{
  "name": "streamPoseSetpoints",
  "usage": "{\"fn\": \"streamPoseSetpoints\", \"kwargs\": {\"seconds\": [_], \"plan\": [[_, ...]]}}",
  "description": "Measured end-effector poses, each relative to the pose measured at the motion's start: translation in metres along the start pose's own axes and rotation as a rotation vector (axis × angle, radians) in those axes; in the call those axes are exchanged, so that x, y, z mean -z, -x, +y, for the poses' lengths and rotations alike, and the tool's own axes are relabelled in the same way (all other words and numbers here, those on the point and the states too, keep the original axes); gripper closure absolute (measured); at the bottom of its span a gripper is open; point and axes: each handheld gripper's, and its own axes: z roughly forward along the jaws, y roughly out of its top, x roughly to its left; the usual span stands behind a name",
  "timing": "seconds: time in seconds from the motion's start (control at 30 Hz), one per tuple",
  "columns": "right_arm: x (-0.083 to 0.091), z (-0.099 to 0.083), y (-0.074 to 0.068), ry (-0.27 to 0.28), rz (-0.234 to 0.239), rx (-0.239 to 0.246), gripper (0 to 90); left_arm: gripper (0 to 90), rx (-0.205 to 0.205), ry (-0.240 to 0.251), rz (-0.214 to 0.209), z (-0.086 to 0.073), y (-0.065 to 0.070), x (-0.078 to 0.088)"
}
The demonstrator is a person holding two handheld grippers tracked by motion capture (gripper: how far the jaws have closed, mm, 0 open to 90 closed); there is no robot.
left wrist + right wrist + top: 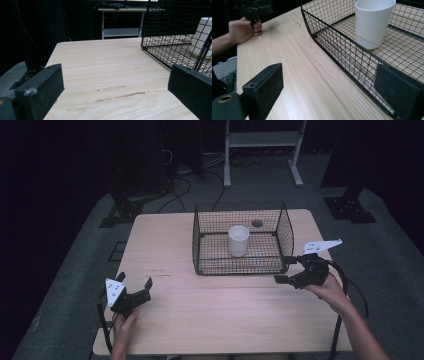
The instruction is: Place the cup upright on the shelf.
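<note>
High view: a pale wood-grain counter (220,305) carries a black wire-mesh basket (242,265) with a smooth white cup (238,240) upright inside. Left gripper view: the left gripper (115,92) gapes wide, empty, above scuffed grain. Right gripper view: the right gripper (329,92), spread wide, holds nothing, with one blocky jaw beside the mesh wall.

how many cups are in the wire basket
1. A single white cup stands upright near the middle of the black wire basket on the wooden table. The open mesh hides little, so a second cup is unlikely.
</note>
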Motion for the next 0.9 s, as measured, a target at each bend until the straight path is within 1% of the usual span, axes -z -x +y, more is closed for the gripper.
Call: {"fn": "streamPoseSetpoints", "kwargs": {"seconds": [0.1, 0.17, 0.3, 0.47, 0.7, 0.87, 0.9], "plan": [[0.002, -0.005, 0.0, -0.011, 0.0, -0.005, 7.8, 0.0, -0.002, -0.002, 0.002, 0.0, 0.0, 0.0], [0.004, -0.009, -0.001, 0.0, -0.004, -0.008, 7.9, 0.0, -0.002, 0.0, 0.002, 0.0, 0.0, 0.0], [0.006, -0.014, -0.001, -0.001, -0.013, -0.011, 7.8, 0.0, 0.0, 0.0, 0.002, 0.0, 0.0, 0.0], [0.012, -0.022, 0.0, 0.014, -0.024, -0.026, 7.9, 0.0, -0.002, 0.0, 0.002, 0.0, 0.0, 0.0], [0.014, -0.032, 0.001, 0.019, -0.041, -0.041, 7.9, 0.0, -0.002, 0.001, 0.002, 0.0, 0.0, 0.0], [0.019, -0.045, 0.002, 0.028, -0.076, -0.057, 7.8, 0.0, -0.001, 0.0, 0.002, 0.0, 0.0, 0.0], [0.019, -0.045, 0.002, 0.028, -0.076, -0.057, 7.8, 0.0, -0.001, 0.0, 0.002, 0.0, 0.0, 0.0]]}}
